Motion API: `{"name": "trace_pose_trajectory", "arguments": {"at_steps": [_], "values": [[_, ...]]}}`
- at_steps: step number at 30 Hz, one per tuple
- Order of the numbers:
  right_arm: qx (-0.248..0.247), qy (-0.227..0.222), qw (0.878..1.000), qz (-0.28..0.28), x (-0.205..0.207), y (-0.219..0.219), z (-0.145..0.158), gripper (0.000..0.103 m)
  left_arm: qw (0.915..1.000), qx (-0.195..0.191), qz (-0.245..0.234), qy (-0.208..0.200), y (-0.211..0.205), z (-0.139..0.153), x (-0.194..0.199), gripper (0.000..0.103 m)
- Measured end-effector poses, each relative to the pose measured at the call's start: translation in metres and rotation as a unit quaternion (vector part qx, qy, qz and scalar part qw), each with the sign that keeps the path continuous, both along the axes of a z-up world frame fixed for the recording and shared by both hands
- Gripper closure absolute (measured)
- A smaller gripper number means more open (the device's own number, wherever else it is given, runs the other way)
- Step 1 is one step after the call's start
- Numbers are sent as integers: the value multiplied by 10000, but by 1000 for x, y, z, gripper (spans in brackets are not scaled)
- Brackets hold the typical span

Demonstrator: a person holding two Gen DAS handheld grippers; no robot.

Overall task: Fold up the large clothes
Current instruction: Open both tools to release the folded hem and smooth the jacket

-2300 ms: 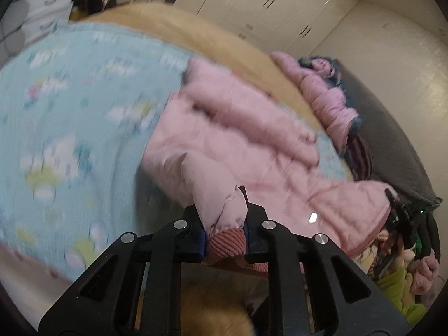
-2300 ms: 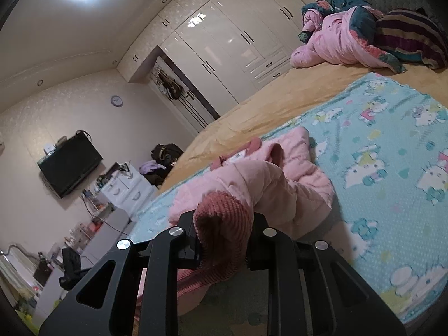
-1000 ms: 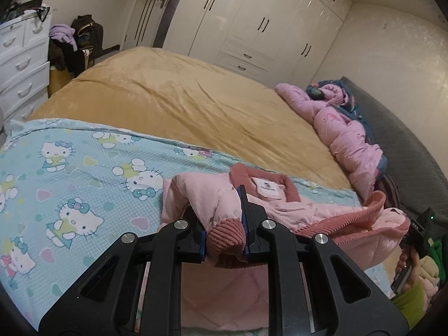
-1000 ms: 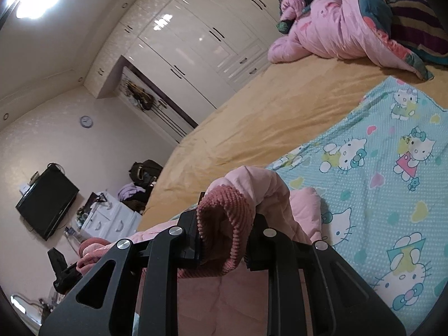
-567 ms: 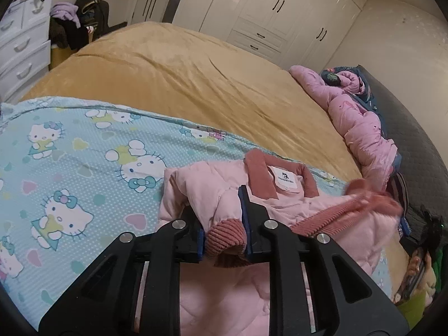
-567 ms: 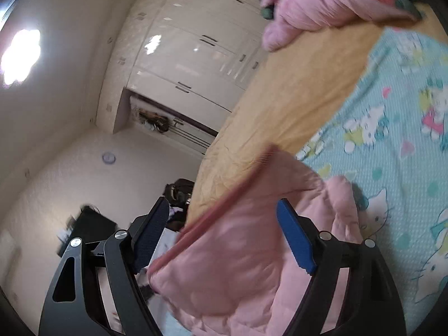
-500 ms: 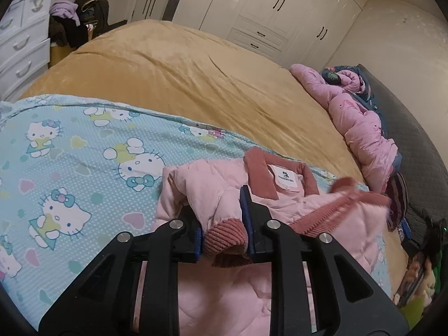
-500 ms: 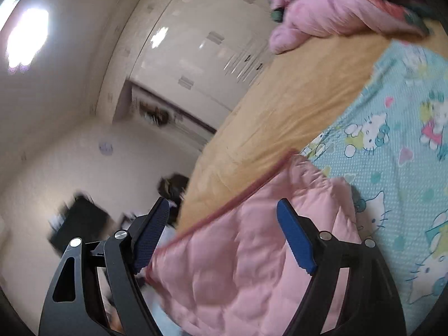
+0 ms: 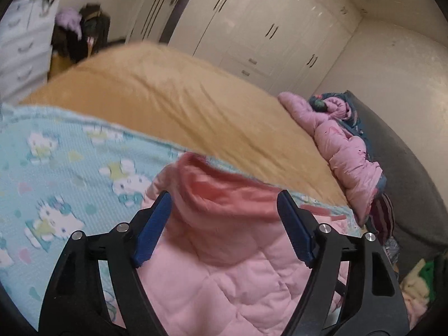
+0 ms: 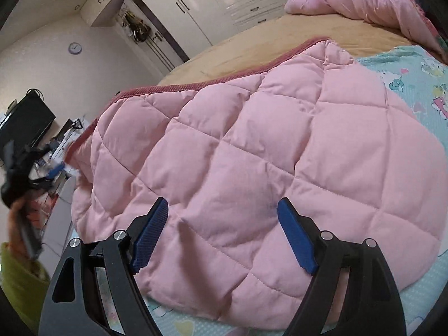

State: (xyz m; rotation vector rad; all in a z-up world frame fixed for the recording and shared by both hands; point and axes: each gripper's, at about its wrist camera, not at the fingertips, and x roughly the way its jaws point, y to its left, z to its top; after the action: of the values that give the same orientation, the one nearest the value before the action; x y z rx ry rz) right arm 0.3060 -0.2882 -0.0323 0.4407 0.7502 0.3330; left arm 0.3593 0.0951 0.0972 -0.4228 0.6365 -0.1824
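A pink quilted jacket (image 9: pixel 224 266) lies on the light blue cartoon-cat blanket (image 9: pixel 56 168). My left gripper (image 9: pixel 224 196) hovers over its near part. The jaws are opening wide, with jacket fabric below and between them, and the blue pads touch nothing. The view is blurred. In the right wrist view the jacket (image 10: pixel 252 154) lies spread with its quilted side up and its dark pink ribbed hem (image 10: pixel 210 81) along the far edge. My right gripper (image 10: pixel 223 202) stands open just above the near edge, holding nothing.
The blanket (image 10: pixel 420 84) lies on a mustard bed cover (image 9: pixel 182 106). A pink duvet (image 9: pixel 344 145) is bunched at the far right by a grey headboard (image 9: pixel 406 168). White wardrobes (image 9: pixel 252 28) stand behind. A person's green sleeve (image 10: pixel 16 280) is at the left edge.
Both grippers have let go of the ribbed cuffs and spread their jaws. The jacket has dropped flat onto the blanket. The right gripper came down close over it.
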Motion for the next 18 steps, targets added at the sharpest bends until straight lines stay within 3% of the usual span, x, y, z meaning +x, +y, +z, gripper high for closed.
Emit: {"name": "trace_pose_trajectory", "arguments": {"at_steps": [5,7,10,12,14,15,18], "values": [[94,-192,9998,54,-8,3,-5,21,9975,318,517,-357,2,-6,-35,20],[162,-265,9995,84,-12,0,-7,21,9965,307,743,-225,5,-26,-47,15],[411,-433,9981,130,-19,-13,-2,21,9954,-116,948,-31,17,-57,-53,15],[557,-614,9966,9,-27,-27,8,21,9948,78,1010,91,20,-69,-48,15],[421,-762,9959,-235,-31,-43,18,20,9932,421,1061,240,21,-77,-41,14],[315,-802,9957,-352,-32,-50,22,19,9930,486,1022,336,23,-81,-36,10],[-119,-794,9938,-770,-20,-74,30,15,9944,499,743,558,25,-94,-25,9]]}}
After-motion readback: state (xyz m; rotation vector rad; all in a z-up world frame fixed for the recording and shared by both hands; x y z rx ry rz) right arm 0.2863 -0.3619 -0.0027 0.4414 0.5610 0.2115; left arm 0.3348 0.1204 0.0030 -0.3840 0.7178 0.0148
